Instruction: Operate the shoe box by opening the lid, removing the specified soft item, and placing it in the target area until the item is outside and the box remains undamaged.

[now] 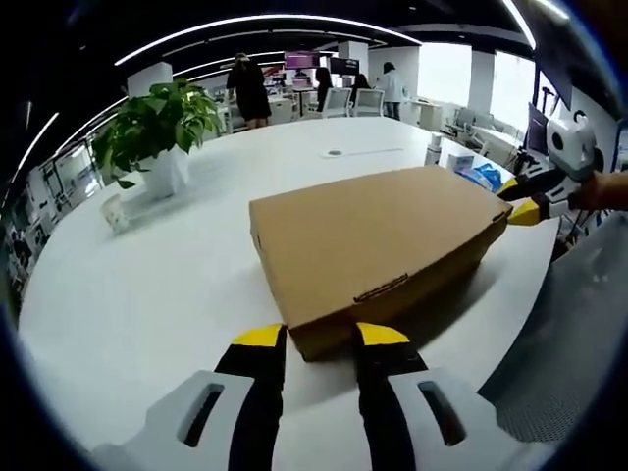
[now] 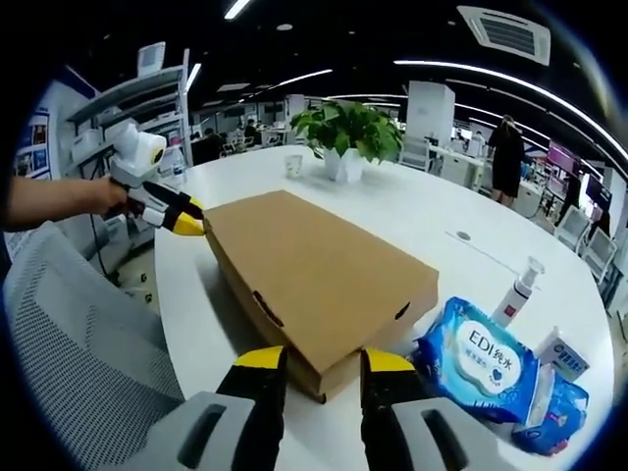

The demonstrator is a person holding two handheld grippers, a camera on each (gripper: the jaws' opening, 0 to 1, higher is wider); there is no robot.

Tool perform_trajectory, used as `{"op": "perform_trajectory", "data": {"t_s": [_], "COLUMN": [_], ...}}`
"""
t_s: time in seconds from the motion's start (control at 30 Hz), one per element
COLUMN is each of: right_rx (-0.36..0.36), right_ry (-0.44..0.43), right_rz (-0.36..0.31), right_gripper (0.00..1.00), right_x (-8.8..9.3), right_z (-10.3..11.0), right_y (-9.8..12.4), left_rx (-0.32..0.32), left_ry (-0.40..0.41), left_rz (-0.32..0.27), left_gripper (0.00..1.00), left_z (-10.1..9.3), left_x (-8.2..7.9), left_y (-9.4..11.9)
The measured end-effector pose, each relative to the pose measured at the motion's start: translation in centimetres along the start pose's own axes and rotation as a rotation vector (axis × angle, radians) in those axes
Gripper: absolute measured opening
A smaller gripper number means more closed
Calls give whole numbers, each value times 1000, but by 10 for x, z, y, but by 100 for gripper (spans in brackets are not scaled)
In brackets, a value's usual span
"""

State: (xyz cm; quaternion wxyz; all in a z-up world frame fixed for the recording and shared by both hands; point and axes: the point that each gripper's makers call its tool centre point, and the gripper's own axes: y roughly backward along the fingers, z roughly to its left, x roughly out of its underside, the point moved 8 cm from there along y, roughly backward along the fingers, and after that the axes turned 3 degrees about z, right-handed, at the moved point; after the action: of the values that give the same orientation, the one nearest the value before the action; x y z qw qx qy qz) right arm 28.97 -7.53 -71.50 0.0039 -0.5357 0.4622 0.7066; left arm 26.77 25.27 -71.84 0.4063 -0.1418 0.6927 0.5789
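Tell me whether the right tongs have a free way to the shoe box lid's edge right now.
Probably yes. The right tongs stand open at a corner of the closed shoe box, with nothing between. The wet wipes pack lies off to the side, and the left tongs sit at the far corner.

Shoe box (image 1: 378, 250) lid was shut so contents hidden; blue wipes pack (image 2: 478, 366) partly behind box corner, its small print too tiny to read; distant people blurred.
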Motion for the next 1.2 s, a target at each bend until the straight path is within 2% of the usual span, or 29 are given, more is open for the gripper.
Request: {"op": "perform_trajectory", "data": {"t_s": [0.43, 1.2], "right_rx": [9, 19], "right_ry": [16, 44], "right_rz": [27, 41], "right_gripper": [27, 27], "right_x": [2, -17], "right_z": [-4, -36], "right_y": [-9, -32], "left_rx": [3, 3], "left_ry": [27, 49], "left_rz": [5, 6], "left_gripper": [27, 27], "left_z": [-1, 14], "left_x": [4, -20], "left_y": [-7, -34]}}
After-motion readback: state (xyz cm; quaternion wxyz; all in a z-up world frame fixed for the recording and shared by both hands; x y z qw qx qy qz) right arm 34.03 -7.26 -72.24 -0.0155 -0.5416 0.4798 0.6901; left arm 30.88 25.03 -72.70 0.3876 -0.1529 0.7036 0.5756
